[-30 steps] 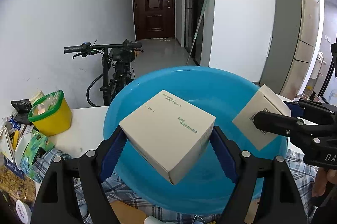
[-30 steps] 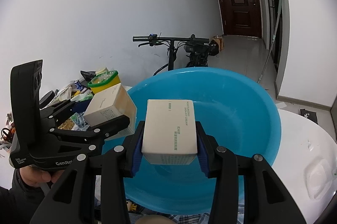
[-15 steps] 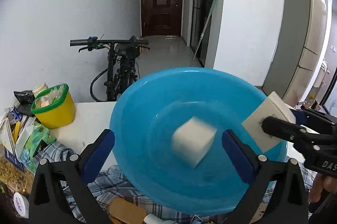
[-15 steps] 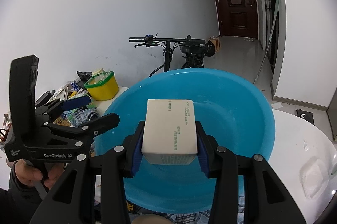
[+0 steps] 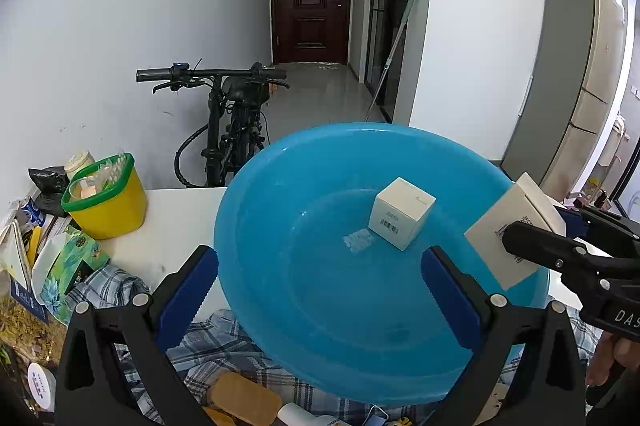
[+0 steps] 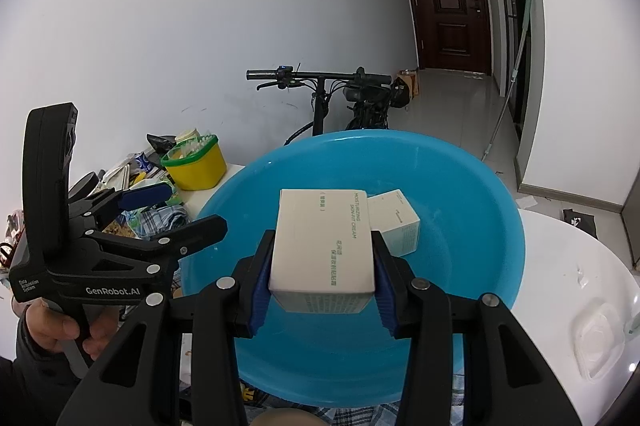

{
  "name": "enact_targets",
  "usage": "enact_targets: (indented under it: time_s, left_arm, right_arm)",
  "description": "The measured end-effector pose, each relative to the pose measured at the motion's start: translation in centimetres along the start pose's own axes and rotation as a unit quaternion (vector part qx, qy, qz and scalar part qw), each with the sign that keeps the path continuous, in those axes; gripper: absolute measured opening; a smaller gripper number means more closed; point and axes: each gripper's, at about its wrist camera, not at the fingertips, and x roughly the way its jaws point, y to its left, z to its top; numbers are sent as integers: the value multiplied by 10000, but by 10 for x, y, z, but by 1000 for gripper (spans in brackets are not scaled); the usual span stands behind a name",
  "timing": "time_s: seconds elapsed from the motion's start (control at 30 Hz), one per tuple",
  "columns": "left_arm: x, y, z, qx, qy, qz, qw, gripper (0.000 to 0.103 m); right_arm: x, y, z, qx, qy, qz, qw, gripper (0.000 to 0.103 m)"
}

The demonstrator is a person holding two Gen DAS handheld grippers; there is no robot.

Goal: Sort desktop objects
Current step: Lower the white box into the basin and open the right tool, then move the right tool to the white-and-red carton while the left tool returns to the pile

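Item: desk. White top, cluttered on its left side; carried everything listed below.

Item: blue basin. Round plastic tub on the desk, resting partly on a checked cloth. Served, by all appearance, as the collecting vessel for the sort.

Item: left tongs. Spread to their widest, nothing between the blue pads; hovered over the near rim of the basin, pointing down into it. Seen from the right wrist view at the left of the frame, a hand on the grip.

Item: right tongs. Pinched a cream carton, pads pressed on its two long sides; carton held level above the basin's near half, printed face up. In the left wrist view the same carton showed over the right rim.

Item: yellow tub. Green-rimmed, left of the basin on the desk, well apart from either tongs.

Item: small white box. Cube-shaped, barcode on one face; lay on the basin floor, right of centre, tilted on the slope, free of both tongs.

Step in hand, as judged: one box delivered to the basin, the second carton poised for delivery. The next move would call for the right tongs to lower toward the basin floor, clear of the small box, and spread; the left tongs, being free, could go to the clutter at the desk's left.
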Motion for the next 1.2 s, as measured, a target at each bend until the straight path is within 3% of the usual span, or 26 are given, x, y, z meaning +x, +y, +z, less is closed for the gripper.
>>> enact_targets:
  time_s: [0.67, 0.73, 0.77, 0.93, 1.2]
  left_arm:
    - [-9, 13, 6, -99, -44, 37, 9999, 103]
    - [-11, 12, 6, -59, -50, 87, 9999, 103]
    - [-12, 12, 6, -31, -57, 101, 9999, 103]
    - [-25, 13, 10, 31, -175, 50, 9998, 103]
    - [-49, 15, 17, -26, -401, -130, 9991, 103]
  right_arm:
    - [-1, 6, 4, -12, -43, 23, 10000, 44]
    - [-11, 9, 8, 125, -222, 6, 9997, 75]
    - [-18, 12, 10, 198, -340, -95, 9992, 102]
    - [-28, 32, 14, -95, -381, -457, 9982, 103]
    - [-36, 38, 14, -140, -287, -563, 9979, 103]
